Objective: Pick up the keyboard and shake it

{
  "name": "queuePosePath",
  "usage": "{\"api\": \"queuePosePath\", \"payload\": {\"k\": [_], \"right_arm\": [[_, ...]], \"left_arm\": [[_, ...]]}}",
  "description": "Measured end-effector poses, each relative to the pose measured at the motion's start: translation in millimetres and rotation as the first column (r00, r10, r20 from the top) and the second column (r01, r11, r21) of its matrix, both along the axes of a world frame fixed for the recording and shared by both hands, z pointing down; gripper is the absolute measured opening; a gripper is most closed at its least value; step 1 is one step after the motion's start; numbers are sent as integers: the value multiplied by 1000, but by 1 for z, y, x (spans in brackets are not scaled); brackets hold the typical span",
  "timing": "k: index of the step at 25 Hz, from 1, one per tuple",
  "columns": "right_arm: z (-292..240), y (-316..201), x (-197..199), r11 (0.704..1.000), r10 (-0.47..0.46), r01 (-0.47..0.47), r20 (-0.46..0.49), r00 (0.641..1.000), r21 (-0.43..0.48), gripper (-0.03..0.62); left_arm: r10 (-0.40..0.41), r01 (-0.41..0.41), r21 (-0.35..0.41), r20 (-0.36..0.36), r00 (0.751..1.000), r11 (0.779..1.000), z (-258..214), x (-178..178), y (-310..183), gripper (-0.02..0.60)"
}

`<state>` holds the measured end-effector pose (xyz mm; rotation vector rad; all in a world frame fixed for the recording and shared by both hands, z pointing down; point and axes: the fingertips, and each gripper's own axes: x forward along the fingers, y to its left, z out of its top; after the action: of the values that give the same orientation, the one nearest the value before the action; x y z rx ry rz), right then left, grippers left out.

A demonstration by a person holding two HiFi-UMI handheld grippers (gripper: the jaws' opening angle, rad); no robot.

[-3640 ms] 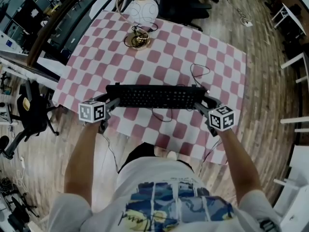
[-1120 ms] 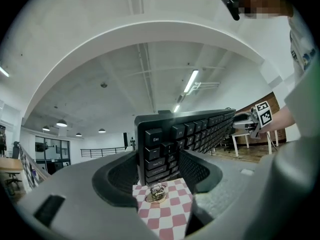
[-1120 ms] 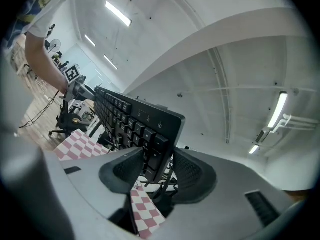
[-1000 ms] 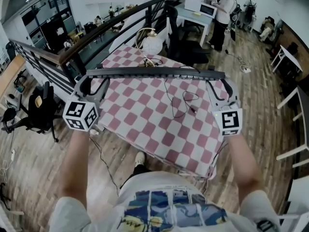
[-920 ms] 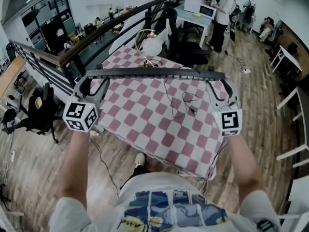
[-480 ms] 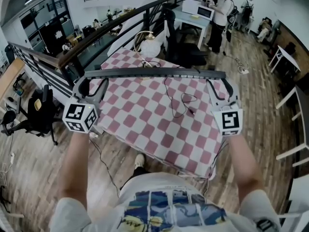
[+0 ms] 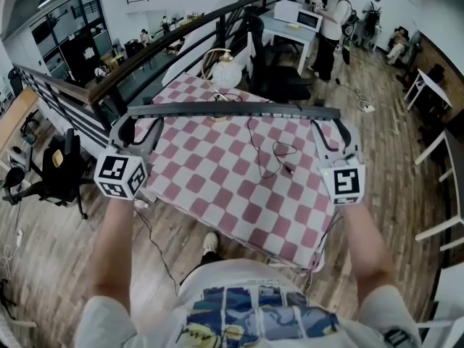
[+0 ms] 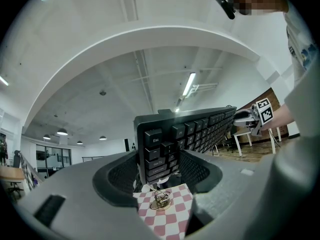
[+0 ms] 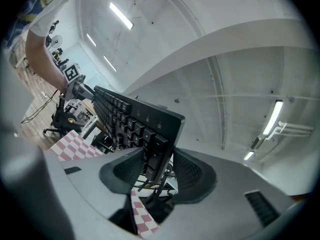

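The black keyboard [image 7: 232, 109] hangs level in the air above the table, seen edge-on in the head view. My left gripper [image 7: 133, 127] is shut on its left end, and the Esc corner sits between the pads [image 8: 159, 171]. My right gripper [image 7: 330, 130] is shut on the right end, clamping the numpad corner [image 9: 157, 171]. In the left gripper view the keyboard's [image 8: 192, 131] key rows run away toward the other gripper, and the right gripper view shows the keyboard [image 9: 125, 116] the same way. Its thin cable [image 7: 274, 151] dangles down onto the cloth.
Below lies the table with a pink and white checked cloth [image 7: 217, 183]. A white globe lamp on a brass base [image 7: 223, 71] stands at its far end. A dark railing [image 7: 87, 93] and a black chair [image 7: 51, 172] are at the left. People stand by desks [image 7: 330, 17] behind.
A few seconds back the keyboard was low over the table; it is now raised high and turned edge-on. Over the last second both grippers and the keyboard have barely moved.
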<state>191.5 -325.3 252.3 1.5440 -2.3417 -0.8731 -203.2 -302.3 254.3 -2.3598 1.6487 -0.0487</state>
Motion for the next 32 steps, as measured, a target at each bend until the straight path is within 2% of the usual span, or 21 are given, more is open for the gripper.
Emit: {"api": "queuePosePath", "payload": {"k": [32], "right_arm": [[-8,12,6,999,5,-5,-14,1000,32,181]], "left_arm": [[-14,14,-3,1,1000,1000,-1,6,10,250]]}}
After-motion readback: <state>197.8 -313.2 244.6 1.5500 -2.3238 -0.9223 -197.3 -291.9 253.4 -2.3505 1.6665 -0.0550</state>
